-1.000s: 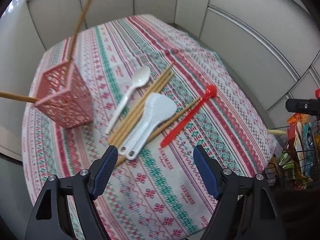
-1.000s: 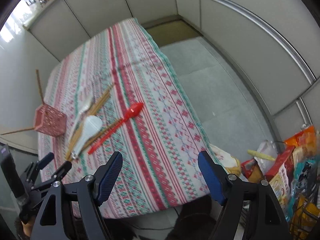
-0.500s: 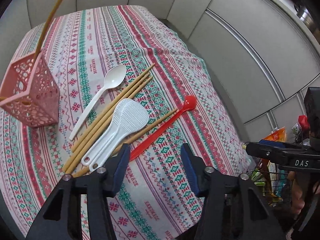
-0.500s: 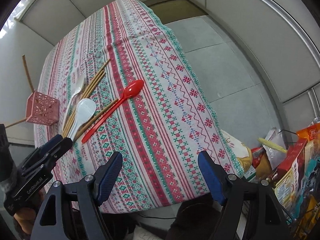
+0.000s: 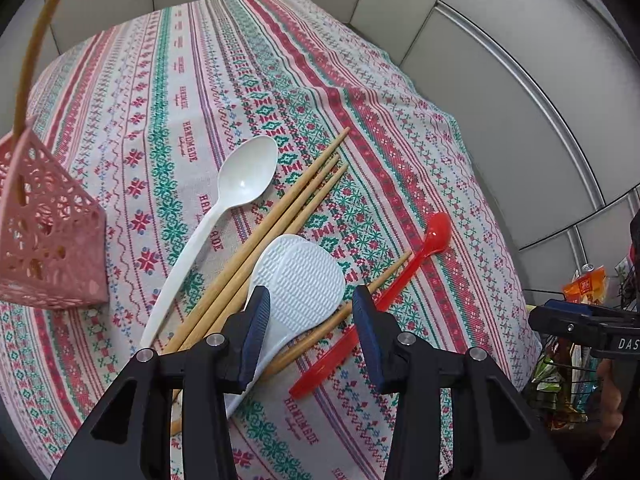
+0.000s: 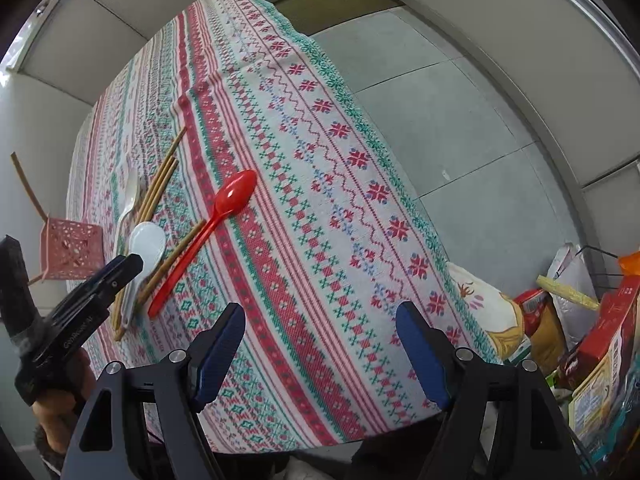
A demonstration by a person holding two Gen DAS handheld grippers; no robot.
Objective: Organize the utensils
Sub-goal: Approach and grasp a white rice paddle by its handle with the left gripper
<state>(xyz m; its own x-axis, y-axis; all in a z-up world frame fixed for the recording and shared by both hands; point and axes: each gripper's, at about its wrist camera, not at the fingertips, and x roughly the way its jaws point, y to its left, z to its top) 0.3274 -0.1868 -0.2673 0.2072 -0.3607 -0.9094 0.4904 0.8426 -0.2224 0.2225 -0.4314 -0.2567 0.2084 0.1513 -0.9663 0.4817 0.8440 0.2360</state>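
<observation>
Tablecloth [image 5: 224, 80] far half bare; utensils [image 5: 280, 240] near edge.

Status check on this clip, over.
Left gripper open over white rice paddle. Right gripper open, empty. Chopsticks lie under the paddle; pink basket far left.

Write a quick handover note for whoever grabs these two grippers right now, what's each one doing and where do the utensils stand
Left gripper: open, low over the white rice paddle, gripping nothing.
Right gripper: open, empty, over the table's near edge.
On the tablecloth: white spoon, loose chopsticks, paddle, red spoon.
Pink basket: already holds chopsticks.
Left to do: everything on the cloth goes into the basket; the paddle looks the likely first pick.
</observation>
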